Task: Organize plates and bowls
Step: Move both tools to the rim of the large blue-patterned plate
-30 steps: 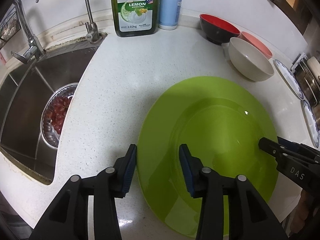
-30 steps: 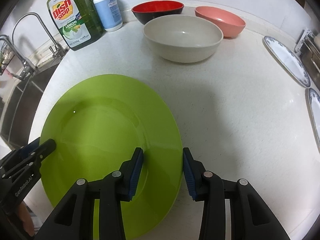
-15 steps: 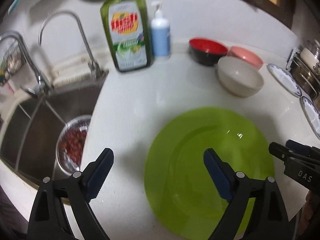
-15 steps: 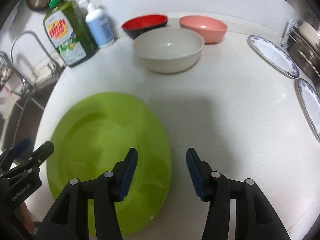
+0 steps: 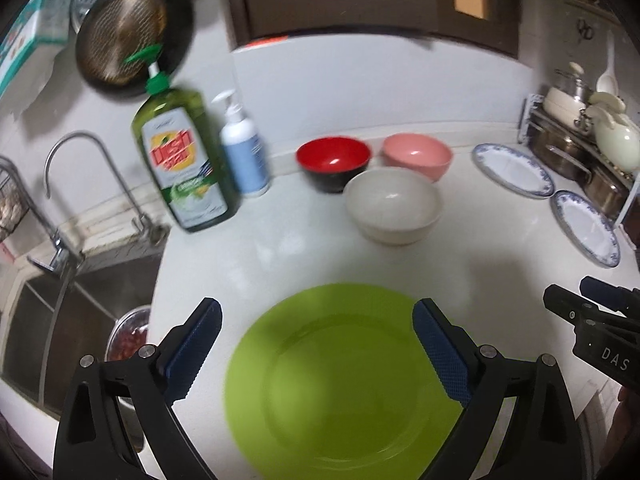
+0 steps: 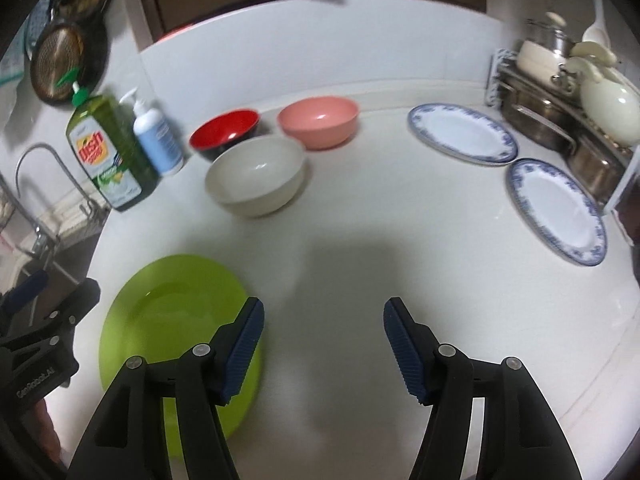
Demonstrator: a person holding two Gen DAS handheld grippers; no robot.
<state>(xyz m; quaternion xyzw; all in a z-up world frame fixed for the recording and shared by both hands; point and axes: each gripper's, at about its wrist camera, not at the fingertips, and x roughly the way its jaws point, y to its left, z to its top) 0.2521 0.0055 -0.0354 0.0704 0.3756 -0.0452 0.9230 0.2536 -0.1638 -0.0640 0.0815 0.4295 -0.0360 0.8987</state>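
A lime green plate (image 5: 340, 384) (image 6: 172, 320) lies flat on the white counter (image 6: 400, 248). My left gripper (image 5: 316, 306) hangs above its near part. The jaws are wide and still opening, with nothing gripped. My right gripper (image 6: 325, 304) is lifted off to the right of the plate. Its jaws are opening over bare counter. Further back stand a red bowl (image 6: 224, 132), a pink bowl (image 6: 318, 120) and a cream bowl (image 6: 256, 176). Two blue-rimmed plates (image 6: 462, 134) (image 6: 556, 210) lie at the right.
A green dish soap bottle (image 5: 184, 168) and a white pump bottle (image 5: 242, 152) stand by the wall. The sink (image 5: 60, 312) at the left holds a metal bowl of red fruit (image 5: 128, 336). A rack of pots (image 6: 560, 100) fills the back right corner.
Both grippers stood astride the green plate's rim a second ago. They have since opened wide and drawn up and back. The plate stays flat on the counter.
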